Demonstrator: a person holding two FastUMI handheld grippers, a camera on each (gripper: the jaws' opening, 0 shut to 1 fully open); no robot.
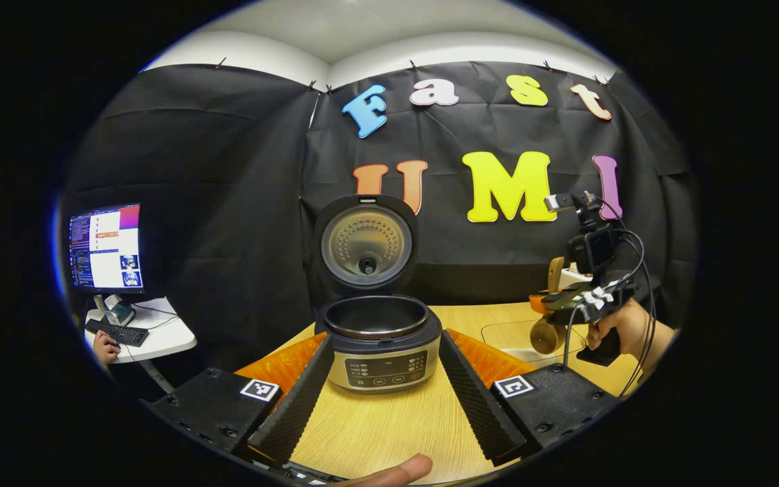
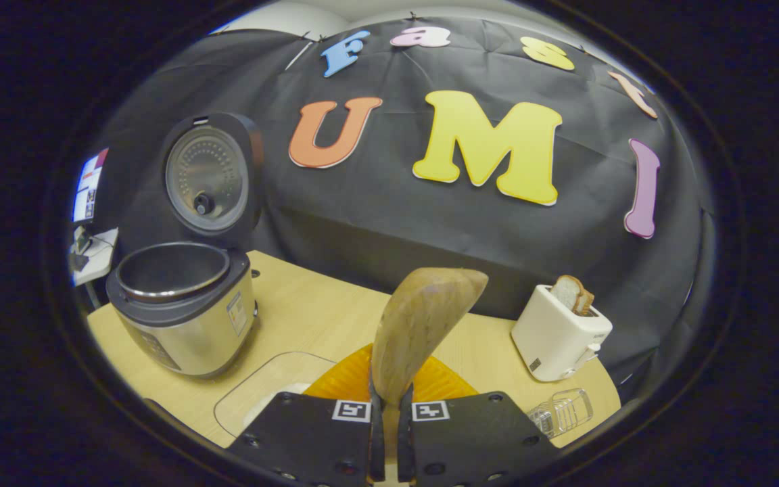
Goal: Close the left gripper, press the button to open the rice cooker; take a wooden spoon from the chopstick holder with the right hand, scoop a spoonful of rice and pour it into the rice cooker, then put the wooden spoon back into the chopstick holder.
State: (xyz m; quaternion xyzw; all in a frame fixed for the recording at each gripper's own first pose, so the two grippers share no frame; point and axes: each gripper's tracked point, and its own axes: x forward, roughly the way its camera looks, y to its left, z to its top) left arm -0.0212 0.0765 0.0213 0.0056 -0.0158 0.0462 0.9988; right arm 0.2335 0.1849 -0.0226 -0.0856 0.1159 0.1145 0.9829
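Right tool [image 2: 389, 423] clamps wooden spoon [image 2: 420, 325]; rice cooker [image 2: 183, 308] lid up.

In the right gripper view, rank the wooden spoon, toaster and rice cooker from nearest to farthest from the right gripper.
1. Wooden spoon: clamped between the right gripper's fingers, rising straight ahead.
2. Toaster: on the table, ahead to the right.
3. Rice cooker: lid open, ahead to the left; its distance looks close to the toaster's, so that ranking is uncertain.

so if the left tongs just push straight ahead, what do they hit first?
Likely the rice cooker: it sits dead ahead between the open left tongs, control panel facing them, lid up. Only bare table lies before it, though depth is hard to judge.
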